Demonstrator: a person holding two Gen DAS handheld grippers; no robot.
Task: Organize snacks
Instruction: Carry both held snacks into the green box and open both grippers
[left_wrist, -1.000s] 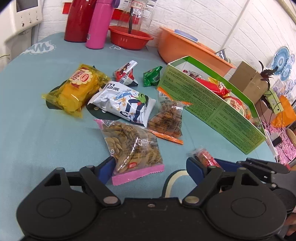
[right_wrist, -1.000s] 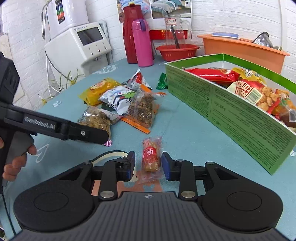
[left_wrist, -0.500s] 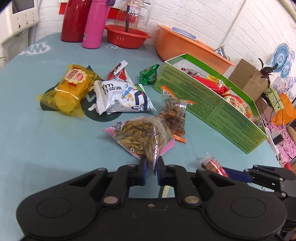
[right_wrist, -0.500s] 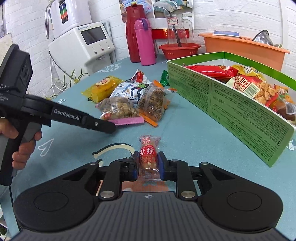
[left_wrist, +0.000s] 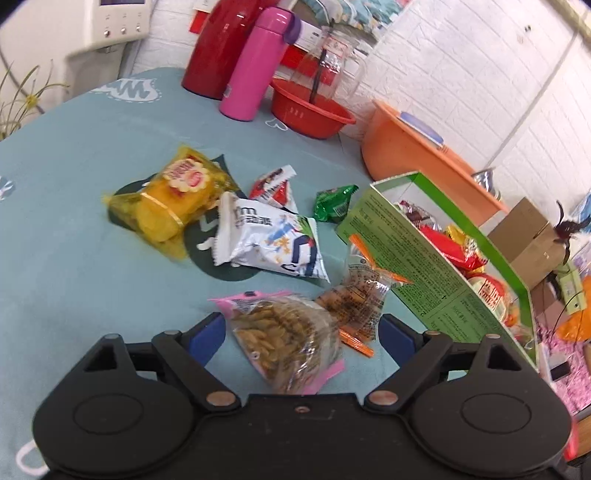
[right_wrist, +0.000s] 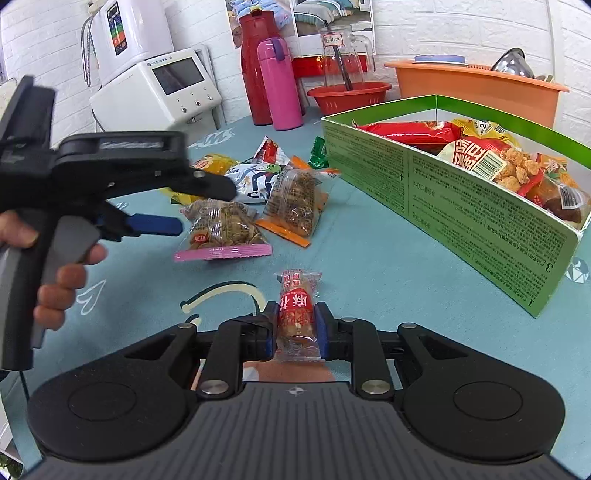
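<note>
Spreading wide, the left gripper (left_wrist: 301, 334) brackets the pink-edged seed bag (left_wrist: 286, 341) lying on the table (left_wrist: 70, 236), pads clear of it. The right gripper (right_wrist: 294, 328) is clamped on a red twist snack (right_wrist: 297, 314). Only the right view shows the hand (right_wrist: 55, 269).

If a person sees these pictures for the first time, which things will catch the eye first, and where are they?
First, the green box on the right side of the table, already full of colourful snacks. Next, the loose packets in the middle of the blue cloth, above all the yellow packet and the pink-edged seed packet, which lies between the opening fingers of the left hand-held gripper. Nearest, the right hand-held gripper is shut on a small red snack.
</note>
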